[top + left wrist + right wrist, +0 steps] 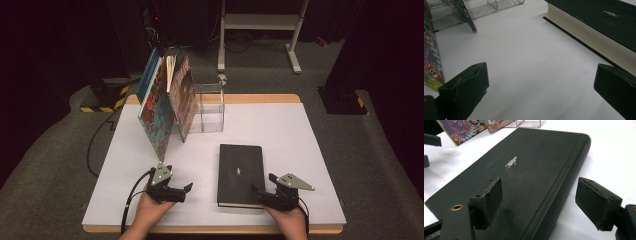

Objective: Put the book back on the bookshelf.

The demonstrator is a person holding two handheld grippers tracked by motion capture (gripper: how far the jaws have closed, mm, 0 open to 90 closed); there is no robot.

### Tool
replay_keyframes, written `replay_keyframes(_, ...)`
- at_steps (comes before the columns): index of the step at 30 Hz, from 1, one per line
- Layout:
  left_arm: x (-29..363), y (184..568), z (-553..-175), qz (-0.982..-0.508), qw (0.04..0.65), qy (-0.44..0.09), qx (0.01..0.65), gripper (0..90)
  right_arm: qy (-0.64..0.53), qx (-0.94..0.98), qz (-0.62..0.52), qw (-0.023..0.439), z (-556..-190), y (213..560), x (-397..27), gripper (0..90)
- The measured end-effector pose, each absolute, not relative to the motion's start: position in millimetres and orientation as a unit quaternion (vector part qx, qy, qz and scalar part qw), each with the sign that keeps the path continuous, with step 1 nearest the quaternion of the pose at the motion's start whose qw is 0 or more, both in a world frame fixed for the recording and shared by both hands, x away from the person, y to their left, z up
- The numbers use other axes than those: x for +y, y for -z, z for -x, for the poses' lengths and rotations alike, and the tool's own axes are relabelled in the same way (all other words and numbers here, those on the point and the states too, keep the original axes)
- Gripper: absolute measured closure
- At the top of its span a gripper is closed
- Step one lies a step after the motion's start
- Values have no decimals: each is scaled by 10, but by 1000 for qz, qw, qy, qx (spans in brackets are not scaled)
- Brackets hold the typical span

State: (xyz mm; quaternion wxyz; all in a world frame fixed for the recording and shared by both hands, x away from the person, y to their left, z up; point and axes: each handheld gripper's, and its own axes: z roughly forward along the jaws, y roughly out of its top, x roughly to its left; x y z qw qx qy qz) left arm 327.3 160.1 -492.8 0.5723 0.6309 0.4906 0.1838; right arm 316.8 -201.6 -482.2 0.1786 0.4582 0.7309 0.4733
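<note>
Black hardcover book (240, 174) lying flat on desk (300, 145), 6 o'clock. Looking heavy, stiff, slick-covered. Right gripper (261, 191) jaws gaping astride spine corner; left gripper (186, 189) jaws gaping, empty. Best hold: spine edge.

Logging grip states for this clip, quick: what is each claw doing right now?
Left claw: open, nothing between the jaws, above bare table.
Right claw: open, jaws astride the black book's spine edge, not pressing it.

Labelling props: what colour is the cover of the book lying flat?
Black, with a small silver figure, on the flat book; clearest in the right gripper view.
</note>
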Motion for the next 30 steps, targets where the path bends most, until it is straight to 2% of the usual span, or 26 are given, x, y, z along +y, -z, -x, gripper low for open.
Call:
replay_keyframes(17, 1680, 4864, -3236, -615, 592, -179, 490, 1, -457, 743, -467, 146, -3254, 4880, -1932, 180)
replay_keyframes(30, 1636, 4848, -3209, -617, 598, -172, 482, 0, -448, 745, -472, 144, -3274, 4860, -1912, 179)
